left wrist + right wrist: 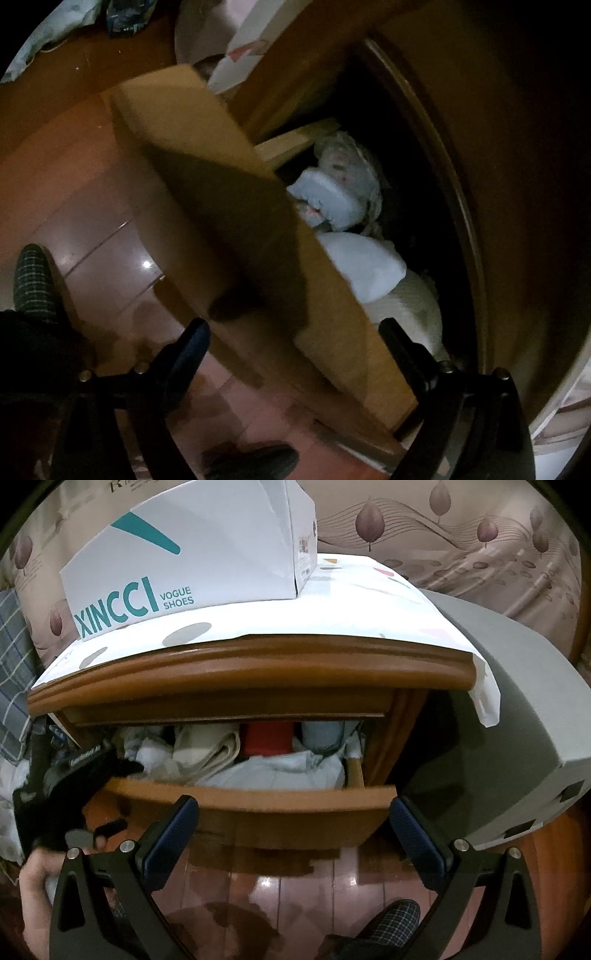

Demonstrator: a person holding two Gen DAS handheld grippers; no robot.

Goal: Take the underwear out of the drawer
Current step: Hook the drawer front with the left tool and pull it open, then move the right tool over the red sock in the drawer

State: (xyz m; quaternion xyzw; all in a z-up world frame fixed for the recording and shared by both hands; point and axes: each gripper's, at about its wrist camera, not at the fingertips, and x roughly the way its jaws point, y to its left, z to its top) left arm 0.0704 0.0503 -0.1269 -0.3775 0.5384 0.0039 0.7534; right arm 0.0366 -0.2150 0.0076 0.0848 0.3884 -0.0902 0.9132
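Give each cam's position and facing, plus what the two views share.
Left wrist: above the drawer front's corner, looking steeply down at folded clothes; open left hand-held gripper, slippered foot.
Right wrist: facing the nightstand front; open right hand-held gripper, left hand, slipper.
Shared: the open drawer, clothes, shoebox.

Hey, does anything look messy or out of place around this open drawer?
The white cover sheet on the nightstand hangs off its right corner, and the clothes in the drawer are crammed in unfolded.
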